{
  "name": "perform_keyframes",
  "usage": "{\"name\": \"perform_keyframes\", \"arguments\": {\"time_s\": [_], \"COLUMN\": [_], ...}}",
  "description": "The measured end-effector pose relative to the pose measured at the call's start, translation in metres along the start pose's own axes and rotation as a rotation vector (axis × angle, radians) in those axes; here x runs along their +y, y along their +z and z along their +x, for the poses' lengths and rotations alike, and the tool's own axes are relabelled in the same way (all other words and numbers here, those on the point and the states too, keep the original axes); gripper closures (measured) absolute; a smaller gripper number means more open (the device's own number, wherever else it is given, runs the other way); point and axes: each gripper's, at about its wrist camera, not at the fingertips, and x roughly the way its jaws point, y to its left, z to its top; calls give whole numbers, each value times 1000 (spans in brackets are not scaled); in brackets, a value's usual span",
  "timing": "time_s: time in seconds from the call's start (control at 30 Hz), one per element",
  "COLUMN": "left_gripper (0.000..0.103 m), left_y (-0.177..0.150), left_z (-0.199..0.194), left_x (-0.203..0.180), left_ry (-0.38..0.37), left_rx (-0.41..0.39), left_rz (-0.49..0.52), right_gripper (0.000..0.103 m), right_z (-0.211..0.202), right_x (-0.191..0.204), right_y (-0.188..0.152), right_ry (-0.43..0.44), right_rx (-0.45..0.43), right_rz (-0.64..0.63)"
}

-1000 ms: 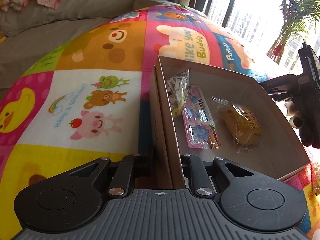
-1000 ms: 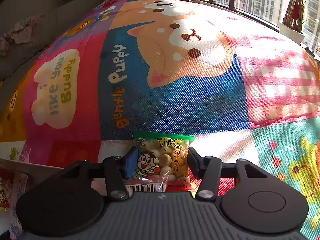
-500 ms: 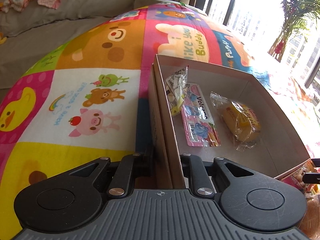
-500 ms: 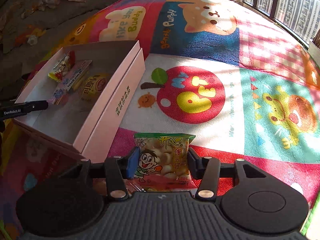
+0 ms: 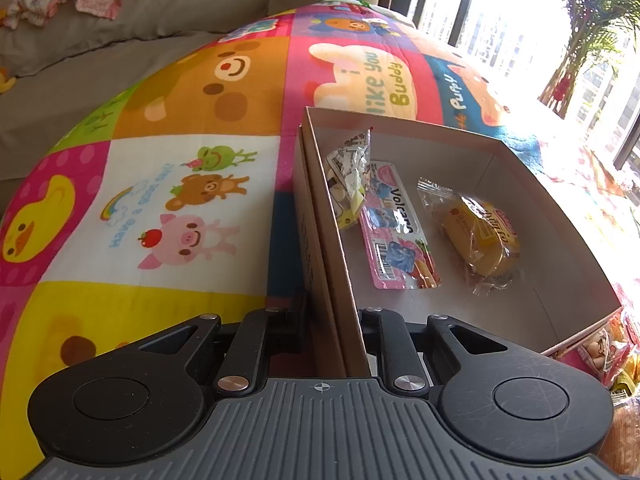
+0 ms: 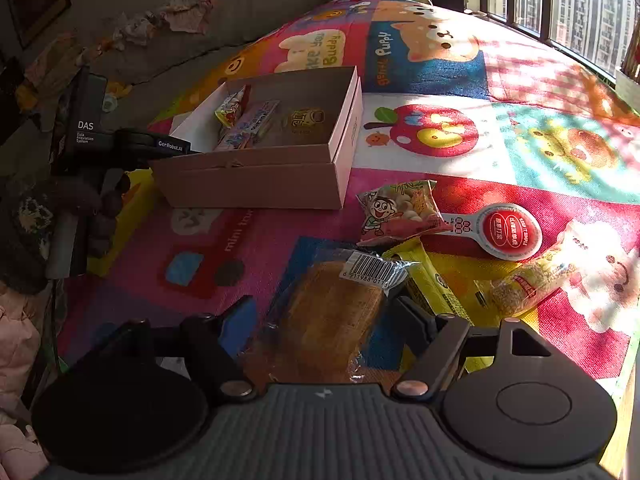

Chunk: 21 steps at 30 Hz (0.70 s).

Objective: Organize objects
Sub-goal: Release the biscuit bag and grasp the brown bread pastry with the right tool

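A shallow cardboard box (image 5: 560, 264) (image 6: 256, 184) lies on the colourful play mat. It holds a yellow cake pack (image 5: 480, 236), a pink Volcano pack (image 5: 396, 236) and a small crumpled packet (image 5: 348, 172). My left gripper (image 5: 332, 320) is shut on the box's near wall; it also shows in the right wrist view (image 6: 172, 146). My right gripper (image 6: 324, 320) is open, its fingers either side of a bread pack (image 6: 324, 312) on the mat. The green snack bag (image 6: 400, 208) with a cartoon boy lies on the mat by the box.
Loose snacks lie right of the bread: a red round-headed pack (image 6: 504, 232), a yellow pack (image 6: 432, 284) and a clear grain bar pack (image 6: 532, 280). A grey sofa (image 5: 120, 12) with clothes stands behind the mat. Windows and a plant (image 5: 592, 12) are at the far right.
My right gripper opened and let go of the green snack bag, which now lies on the mat, and moved back over the bread pack. The left gripper still holds the box wall.
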Motion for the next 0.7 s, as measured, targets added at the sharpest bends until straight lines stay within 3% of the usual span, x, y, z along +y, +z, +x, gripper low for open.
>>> {"name": "perform_keyframes", "arguments": {"time_s": [0.17,0.23,0.3,0.37,0.43,0.53,0.7], "left_gripper": [85,85,85,85,85,85,85], "left_y": [-1,-2,-2,-3,-3,-2,-2], "left_z": [-1,-1,-2,-2,-2,-3,-2], "left_x": [1,1,1,2,2,2,2], "left_ry": [-6,-4,-1,-3,-5,-5,-7], "left_rx": [1,-1,-3,-3,-2,1,2], "left_rz": [-10,-10,-10,-11,-11,-12,-20], "right_gripper": [27,41,49,50,50,50,50], "right_z": [24,22,17,10,-1,-27,-81], "right_x": [15,22,18,15,18,24,31], "right_y": [-5,-5,-5,-5,-5,5,40], "right_ry": [-55,-64,13,95,108,119,156], "right_rx": [19,17,50,94,108,65,-114], "right_rz": [-7,-56,-26,10,-9,-35,-47]}}
